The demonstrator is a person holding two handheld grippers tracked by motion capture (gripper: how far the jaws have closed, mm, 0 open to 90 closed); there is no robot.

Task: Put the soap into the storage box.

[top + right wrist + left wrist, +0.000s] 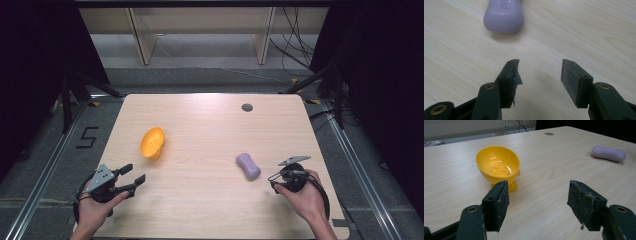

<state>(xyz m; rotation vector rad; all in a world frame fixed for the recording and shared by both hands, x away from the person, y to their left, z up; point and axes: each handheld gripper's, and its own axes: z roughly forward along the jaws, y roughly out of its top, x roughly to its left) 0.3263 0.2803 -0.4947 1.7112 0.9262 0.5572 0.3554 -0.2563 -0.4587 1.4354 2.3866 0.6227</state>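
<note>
A yellow footed dish [152, 142] stands tilted on the left half of the wooden table [210, 125]. In the left gripper view the yellow dish [497, 165] is just beyond my left gripper [537, 195], whose jaws stand open and empty. In the high view the left gripper [136, 172] sits near the front left edge, pointing right and away. A lilac soap bar [248, 166] lies right of centre. My right gripper [274, 176] is to its right, pointing at it. Its jaws [540, 67] are open and empty, with the lilac bar [504, 16] a short way ahead.
A small round grommet [247, 107] is set in the table near its far edge. Beyond the table are pale shelving legs [142, 40] and loose cables [295, 50]. Dark tripod legs [70, 95] stand off the table's far corners.
</note>
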